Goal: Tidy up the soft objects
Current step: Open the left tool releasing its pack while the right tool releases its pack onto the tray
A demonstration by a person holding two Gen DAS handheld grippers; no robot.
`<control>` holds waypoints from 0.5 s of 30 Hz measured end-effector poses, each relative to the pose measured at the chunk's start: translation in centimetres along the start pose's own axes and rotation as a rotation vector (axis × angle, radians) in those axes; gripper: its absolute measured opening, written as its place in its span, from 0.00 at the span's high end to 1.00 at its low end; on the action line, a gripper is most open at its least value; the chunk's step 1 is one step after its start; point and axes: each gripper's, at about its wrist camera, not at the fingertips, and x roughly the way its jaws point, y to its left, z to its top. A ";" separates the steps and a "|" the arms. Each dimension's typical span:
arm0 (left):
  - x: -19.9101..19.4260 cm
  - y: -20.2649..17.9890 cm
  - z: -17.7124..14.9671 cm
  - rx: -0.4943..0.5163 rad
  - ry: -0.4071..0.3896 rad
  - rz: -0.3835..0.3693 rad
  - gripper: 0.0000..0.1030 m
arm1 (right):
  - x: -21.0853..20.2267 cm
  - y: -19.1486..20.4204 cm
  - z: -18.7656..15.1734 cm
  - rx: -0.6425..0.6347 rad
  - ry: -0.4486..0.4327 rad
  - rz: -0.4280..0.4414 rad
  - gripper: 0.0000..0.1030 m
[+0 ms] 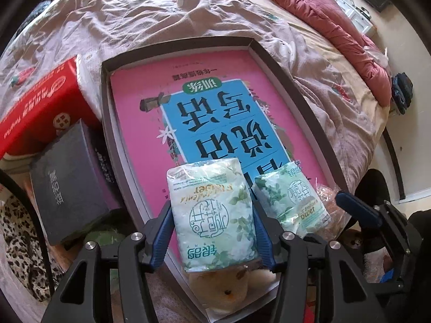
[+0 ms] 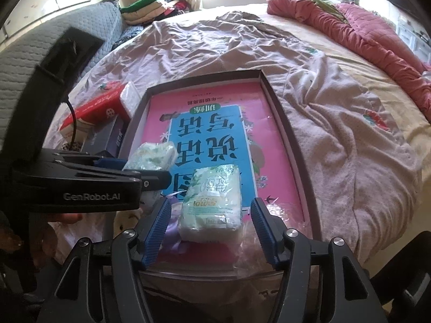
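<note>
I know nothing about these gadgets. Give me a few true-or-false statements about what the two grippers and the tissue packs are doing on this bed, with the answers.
1. The left gripper is clamped on a tissue pack. True.
2. The right gripper is squeezing the second tissue pack. False: its jaws stand apart, clear of the pack's sides.
3. Both packs sit over the pink book inside the shallow grey box. True.
4. The red carton lies inside that box. False: it lies outside, beside it.
</note>
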 end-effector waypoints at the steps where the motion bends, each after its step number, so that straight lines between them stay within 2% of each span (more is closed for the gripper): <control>1: 0.1 0.1 0.0 -0.005 0.004 -0.001 0.47 | -0.1 0.0 0.0 -0.002 -0.001 -0.005 0.34; 3: 0.4 0.2 -0.1 -0.005 0.012 0.013 0.46 | -0.4 -0.1 0.0 0.005 -0.004 -0.007 0.33; 7: -0.3 0.2 -0.5 -0.010 -0.008 0.039 0.38 | -0.9 -0.6 -0.1 0.040 -0.004 0.003 0.33; 11: -1.6 0.4 -0.6 -0.030 -0.040 0.006 0.30 | -1.6 -0.8 0.1 0.050 -0.016 -0.014 0.30; 15: -3.2 0.4 -1.1 -0.037 -0.077 0.011 0.29 | -2.3 -1.1 0.2 0.073 -0.033 -0.025 0.28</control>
